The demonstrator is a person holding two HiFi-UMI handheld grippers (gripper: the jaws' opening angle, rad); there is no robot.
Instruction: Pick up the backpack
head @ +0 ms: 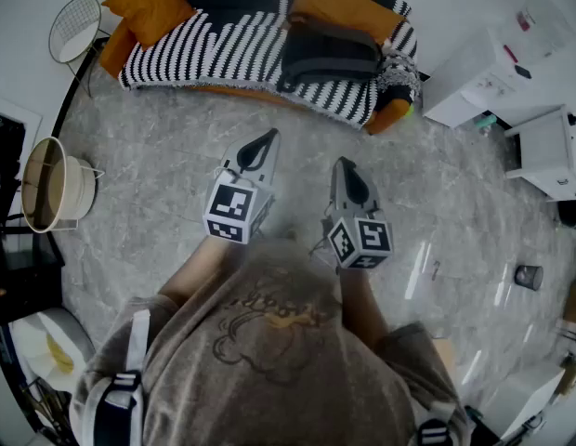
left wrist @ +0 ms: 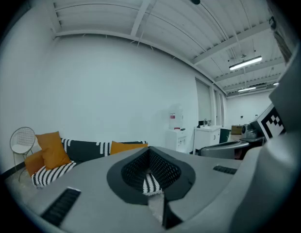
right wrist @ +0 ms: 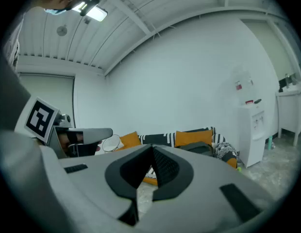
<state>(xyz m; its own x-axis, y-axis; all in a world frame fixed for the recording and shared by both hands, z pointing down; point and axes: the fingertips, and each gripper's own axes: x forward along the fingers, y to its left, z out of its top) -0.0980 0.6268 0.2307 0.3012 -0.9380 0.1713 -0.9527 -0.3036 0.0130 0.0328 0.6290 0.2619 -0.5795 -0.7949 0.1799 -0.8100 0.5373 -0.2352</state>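
left gripper (head: pixel 269 139): grey moulded plastic, tapered jaws pressed together, nothing held
right gripper (head: pixel 343 165): same build, jaws together, empty
dark grey soft-fabric backpack (head: pixel 330 49): slumped on the sofa, well apart from both grippers
black-and-white striped sofa (head: pixel 209 49): woven throw, plump orange cushions

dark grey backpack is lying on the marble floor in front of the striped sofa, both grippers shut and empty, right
No: the dark grey backpack lies on the black-and-white striped sofa, not the marble floor; the head view shows it. Left gripper and right gripper are indeed shut and empty.
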